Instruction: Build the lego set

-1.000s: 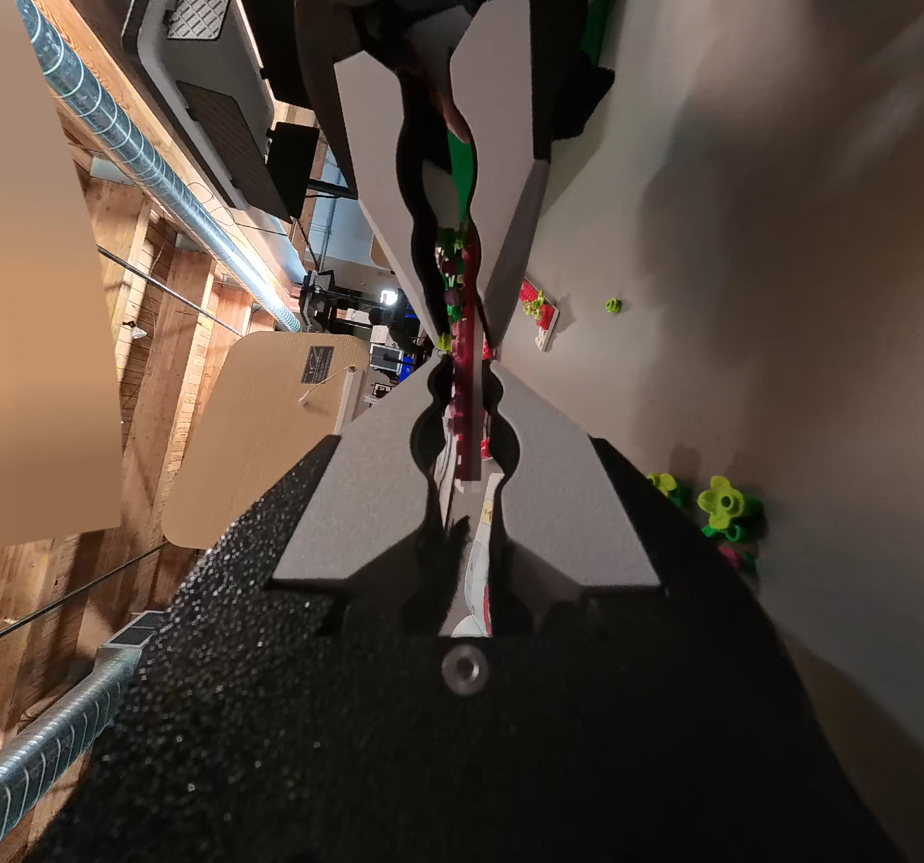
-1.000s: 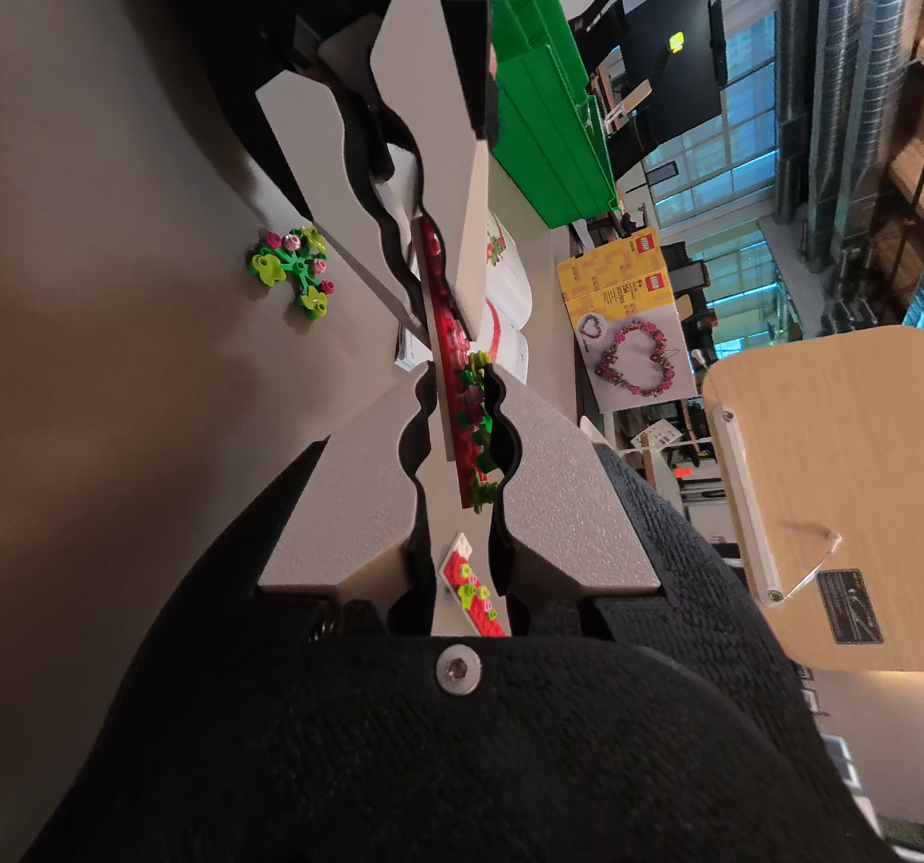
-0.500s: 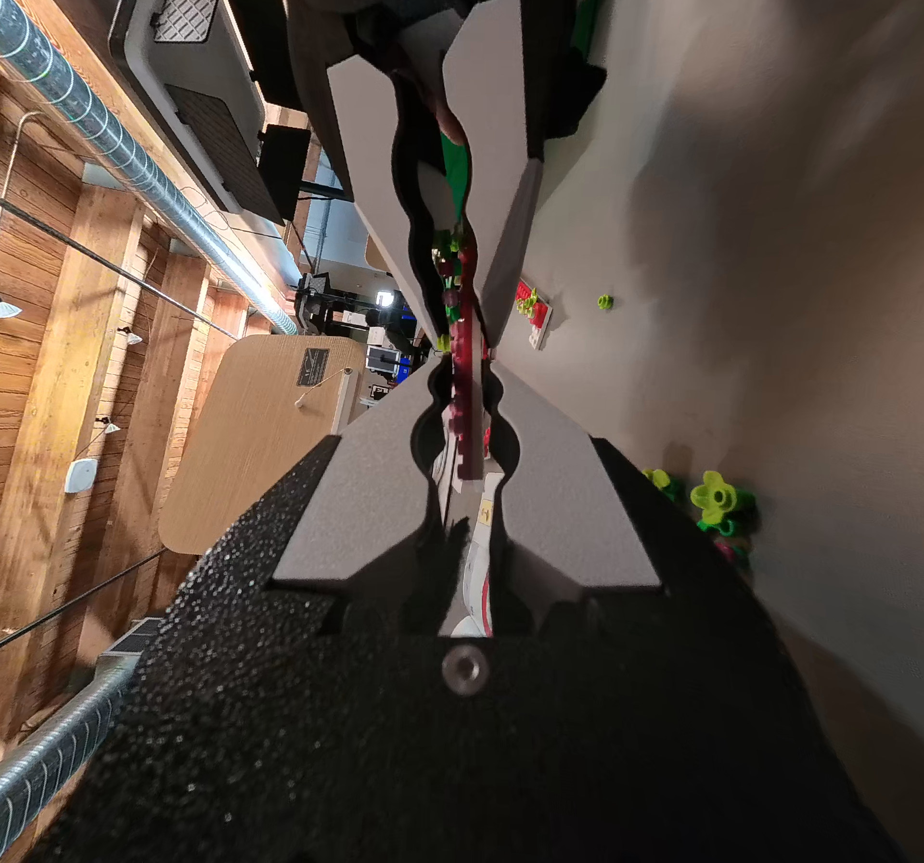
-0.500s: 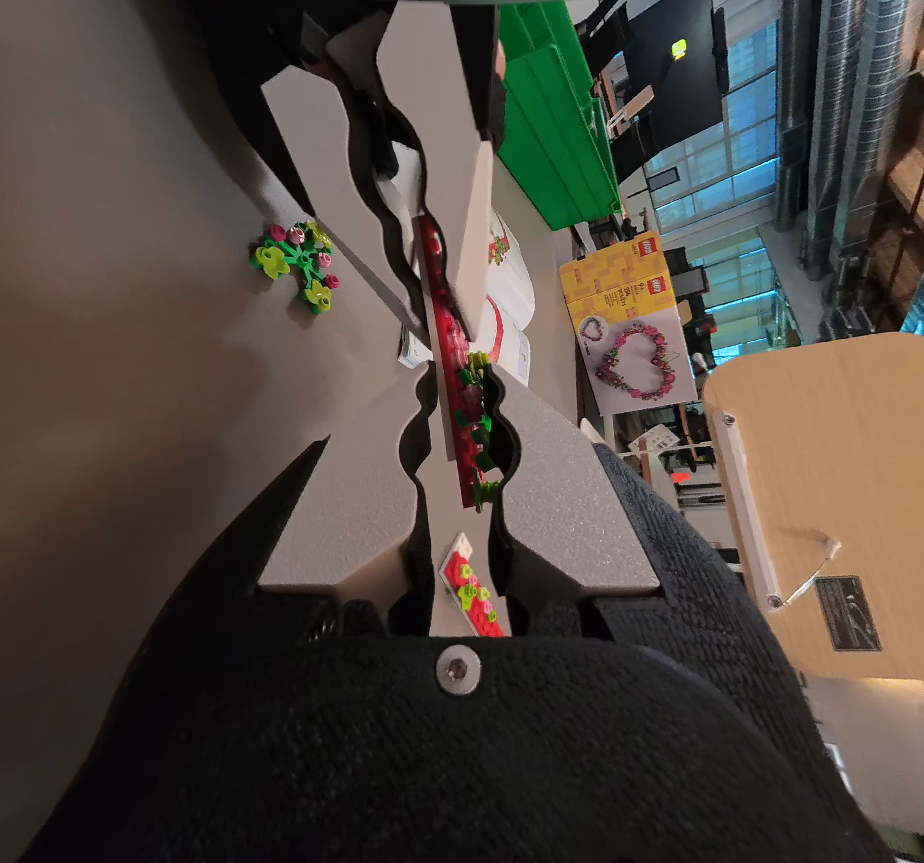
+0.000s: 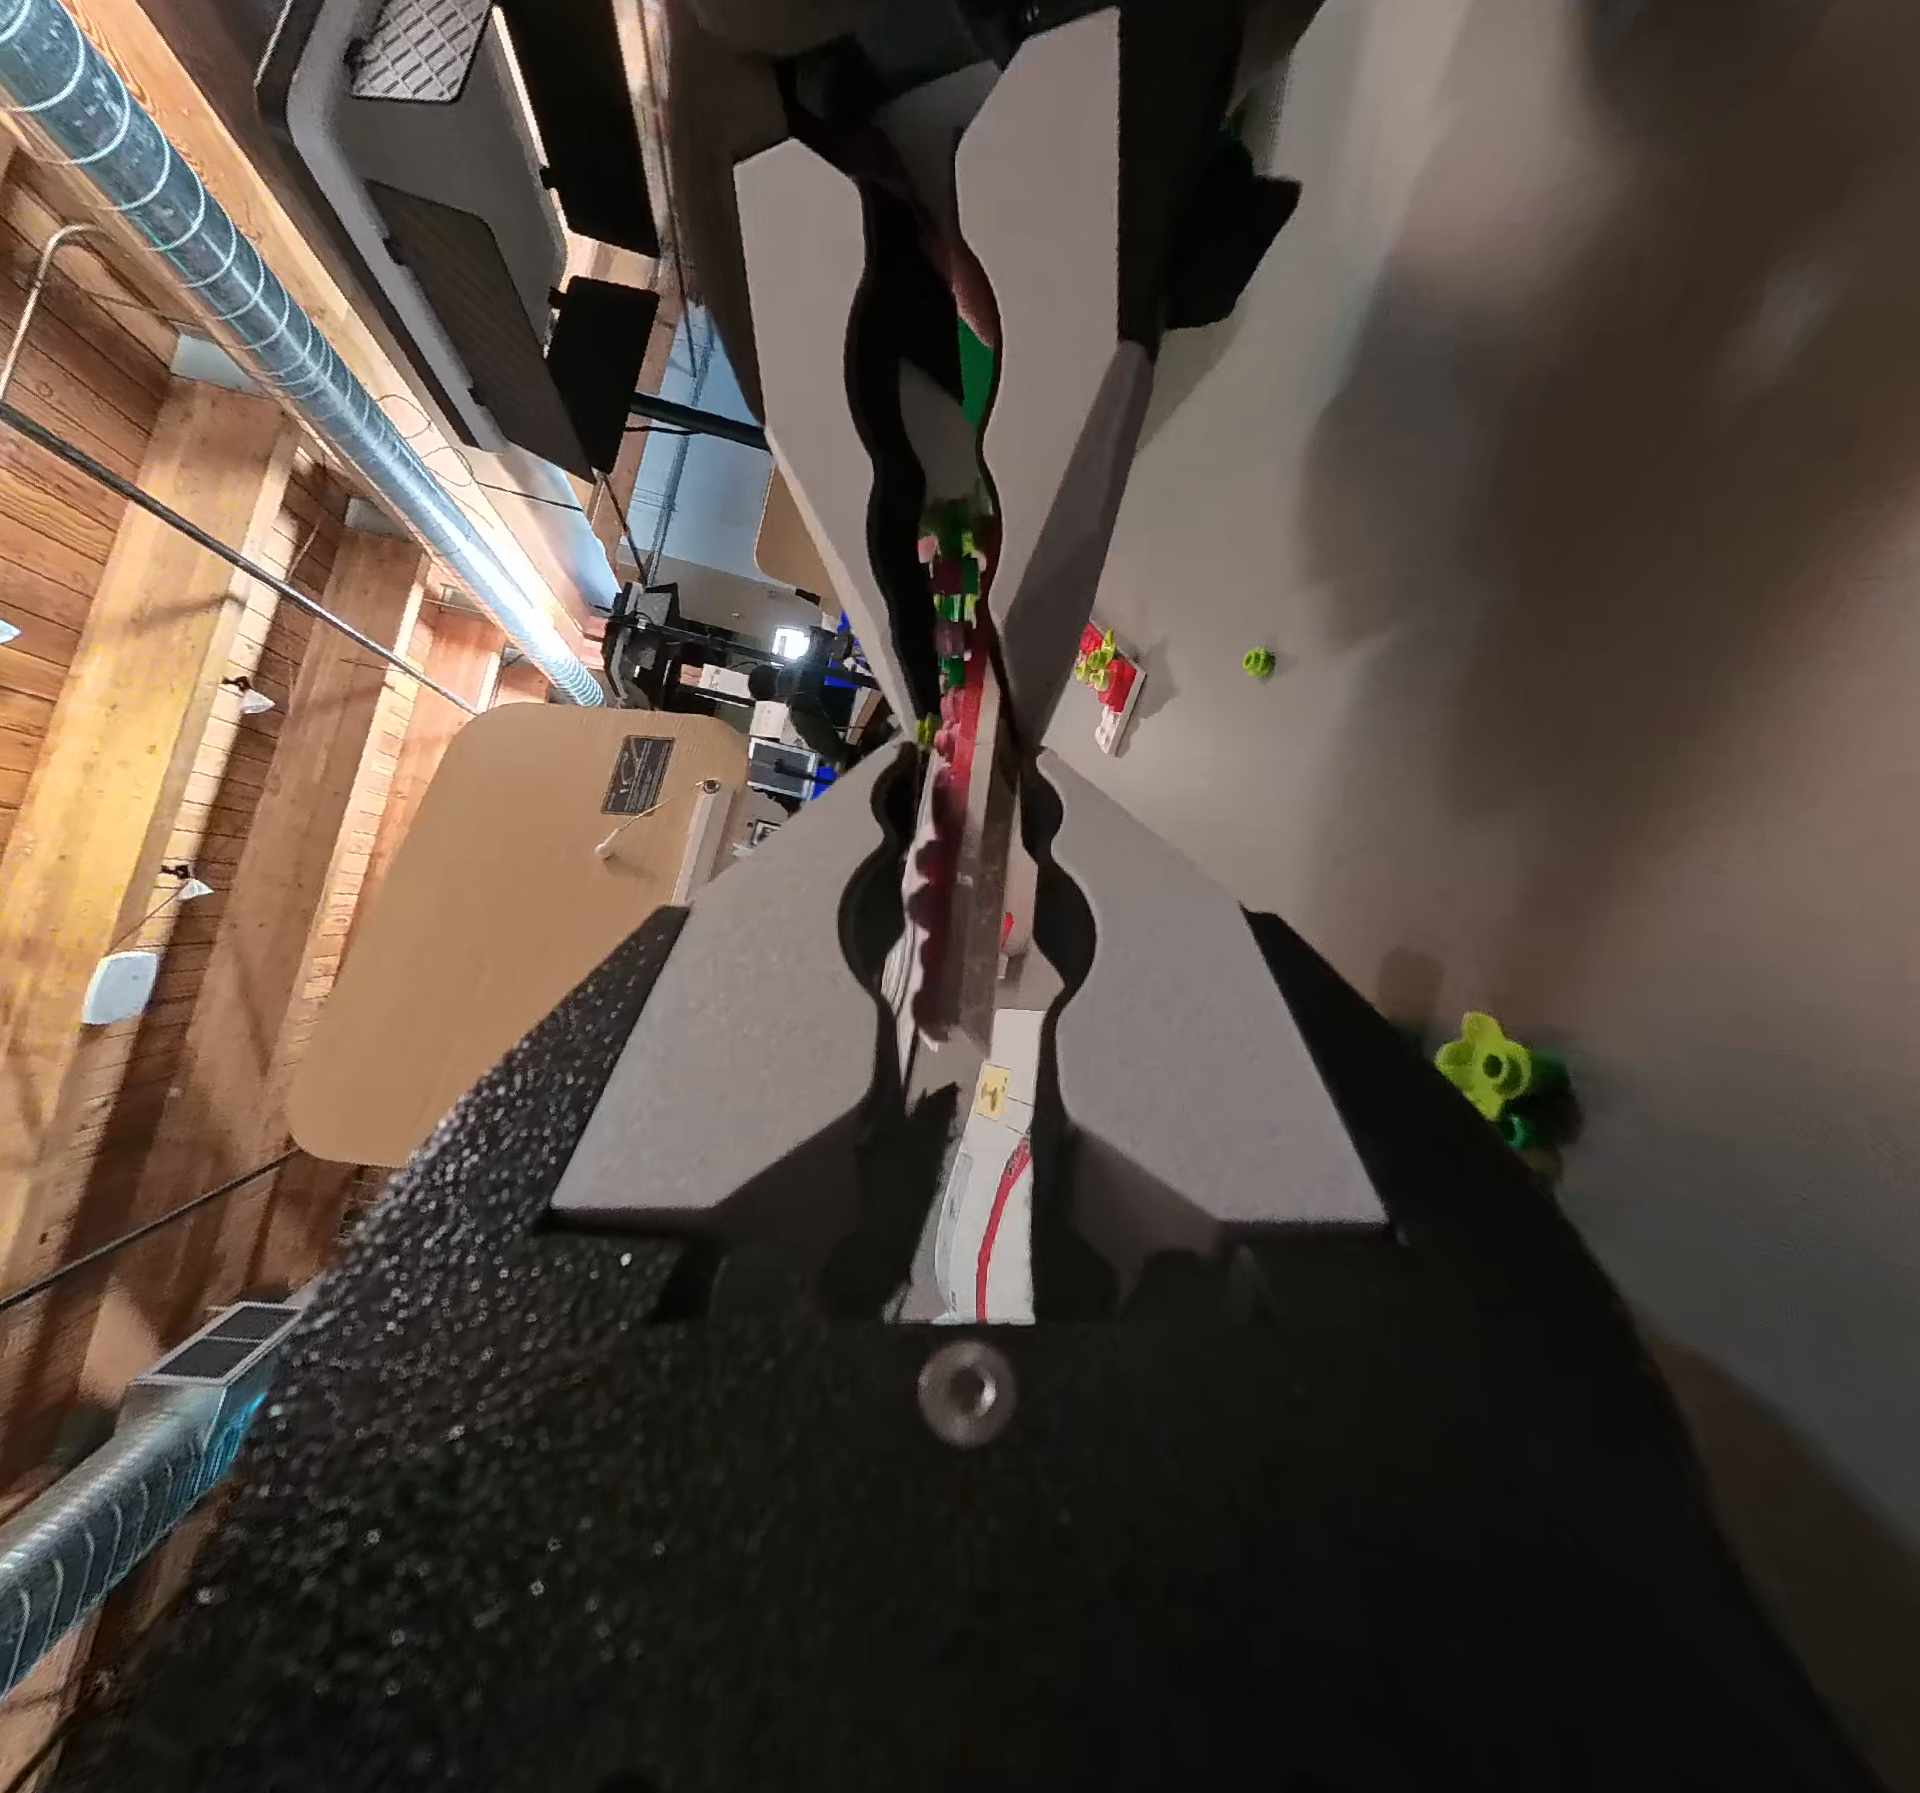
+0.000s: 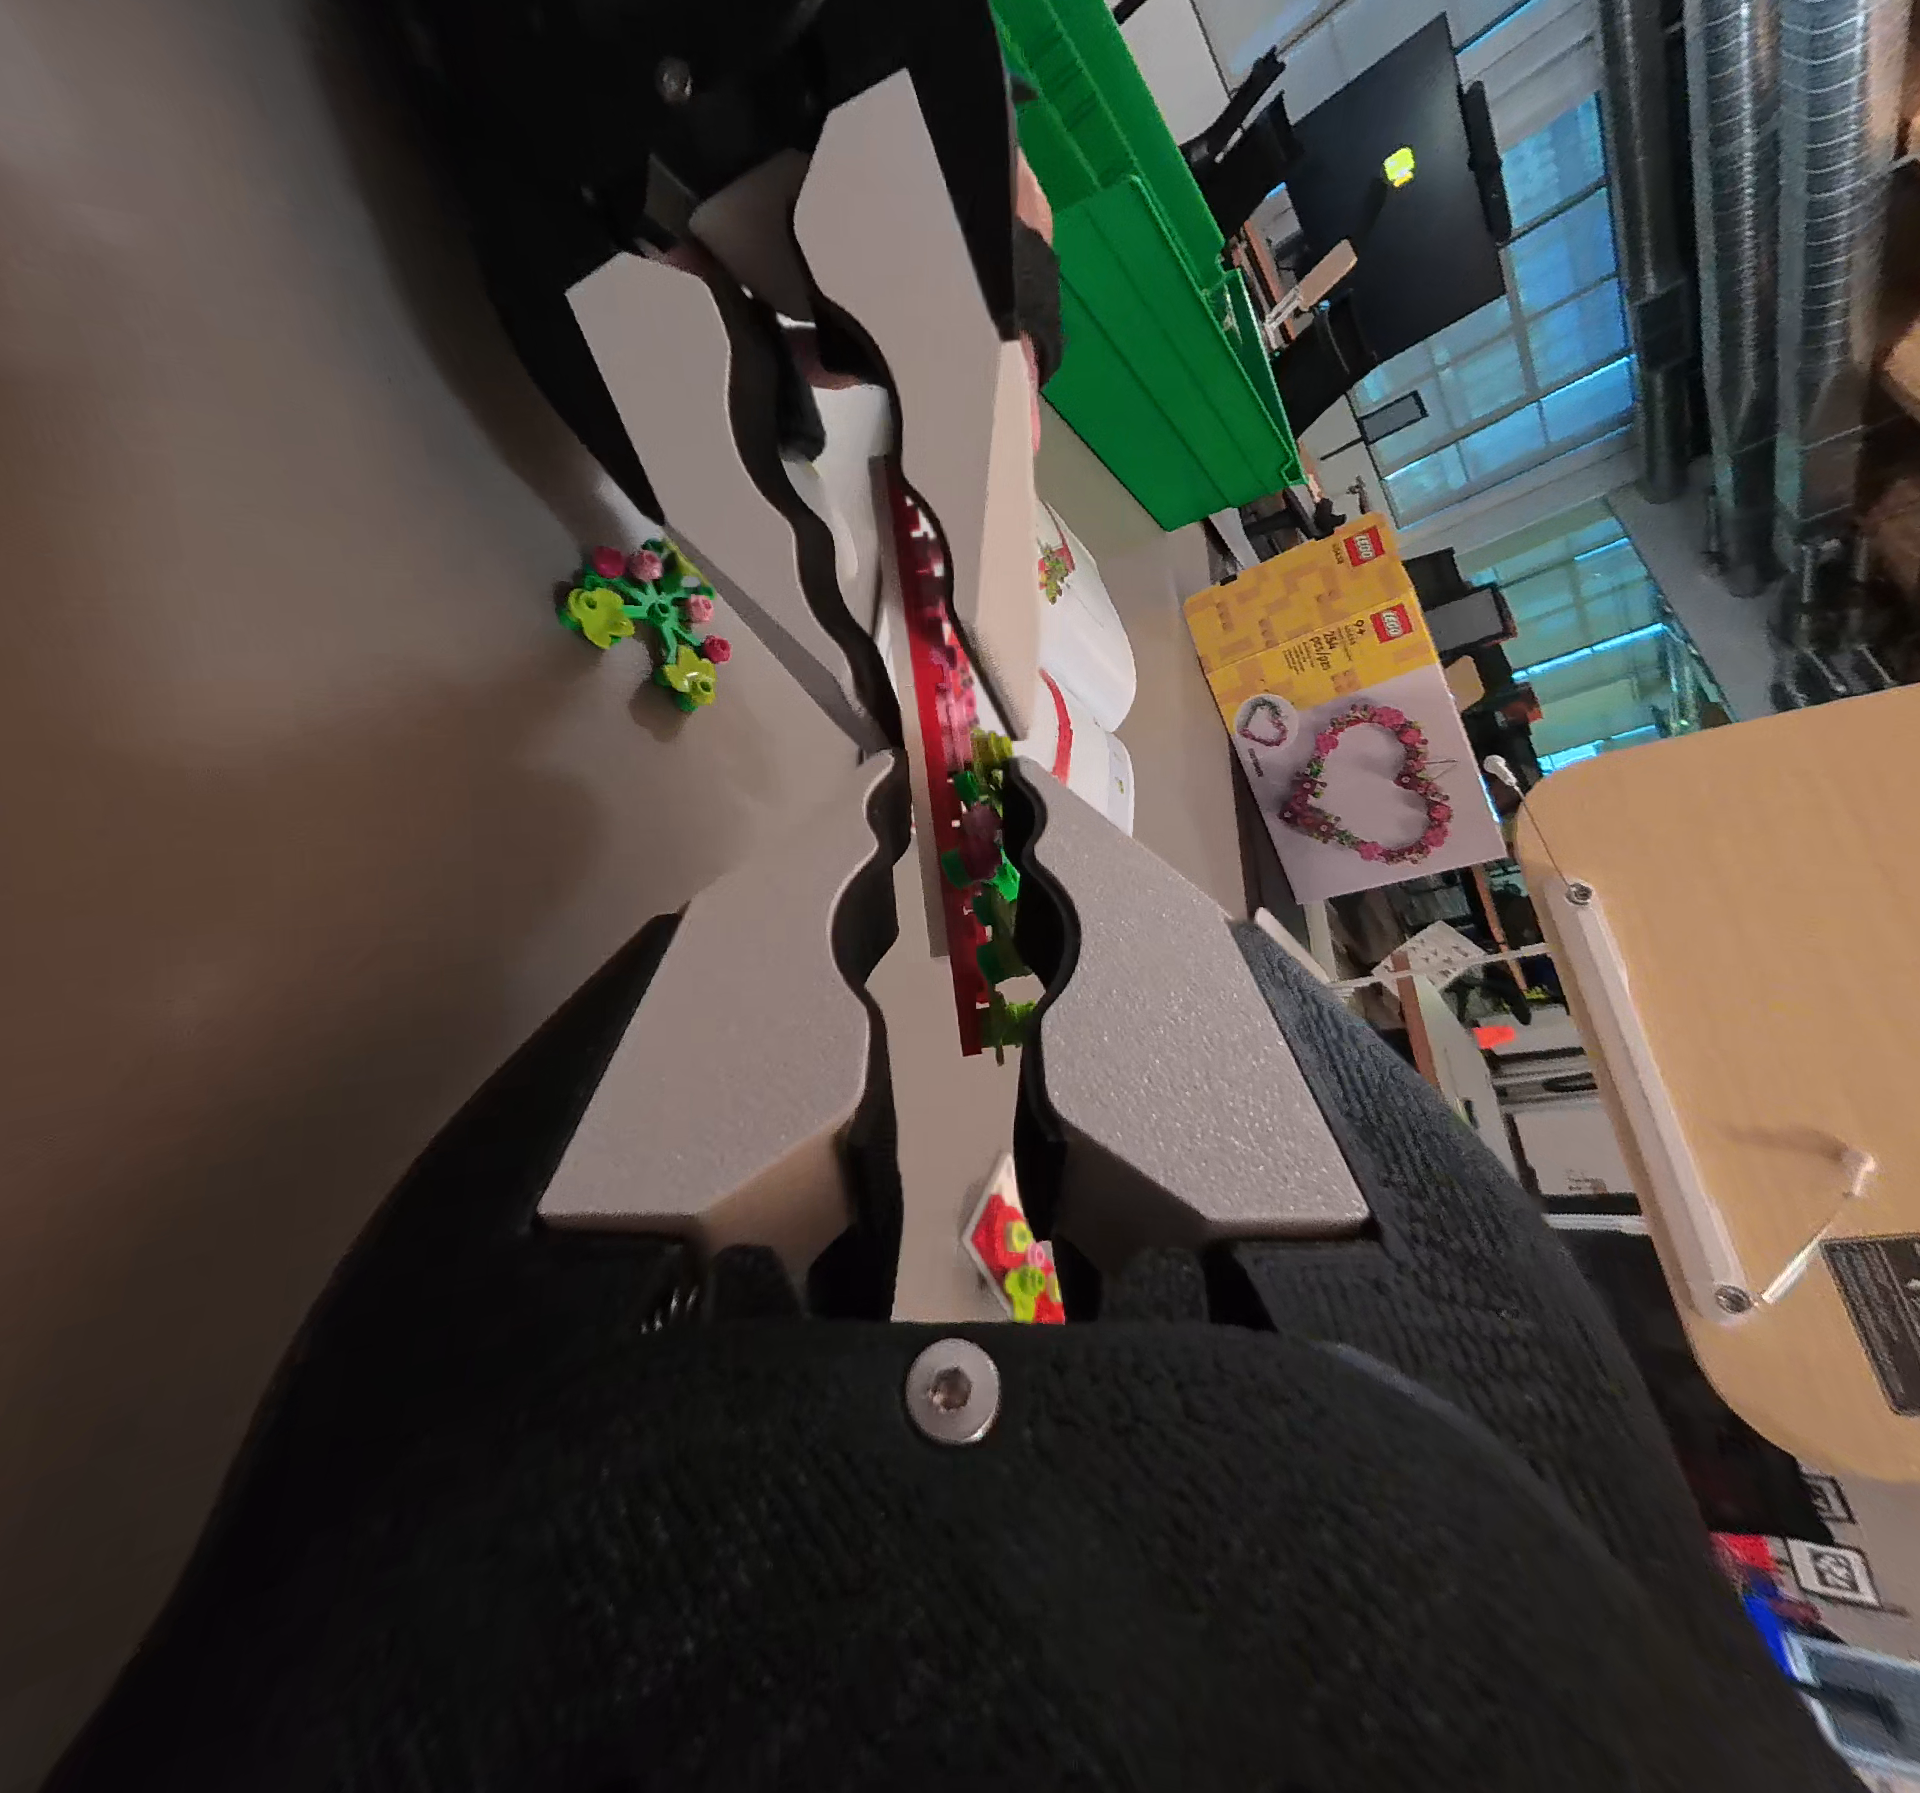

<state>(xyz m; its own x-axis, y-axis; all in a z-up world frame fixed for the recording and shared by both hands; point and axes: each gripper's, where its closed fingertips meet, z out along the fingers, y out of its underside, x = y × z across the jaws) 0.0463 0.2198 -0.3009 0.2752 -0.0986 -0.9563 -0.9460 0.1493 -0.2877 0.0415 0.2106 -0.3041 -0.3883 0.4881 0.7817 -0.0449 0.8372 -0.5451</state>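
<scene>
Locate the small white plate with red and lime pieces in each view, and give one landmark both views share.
Left wrist view: the small white plate lies on the grey table, right of centre, just beyond the tong tips.
Right wrist view: small white plate, bottom centre, seen low between this view's own tongs, partly hidden.
Shared landmark: the red flower-studded strip, gripped by both tongs at centre.

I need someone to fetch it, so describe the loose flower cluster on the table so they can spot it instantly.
Start at the grey table in the right wrist view, opposite the green bins. The flower cluster lies alone there: a green stem hub with lime and pink blossoms, not mounted on any red plate.
</scene>
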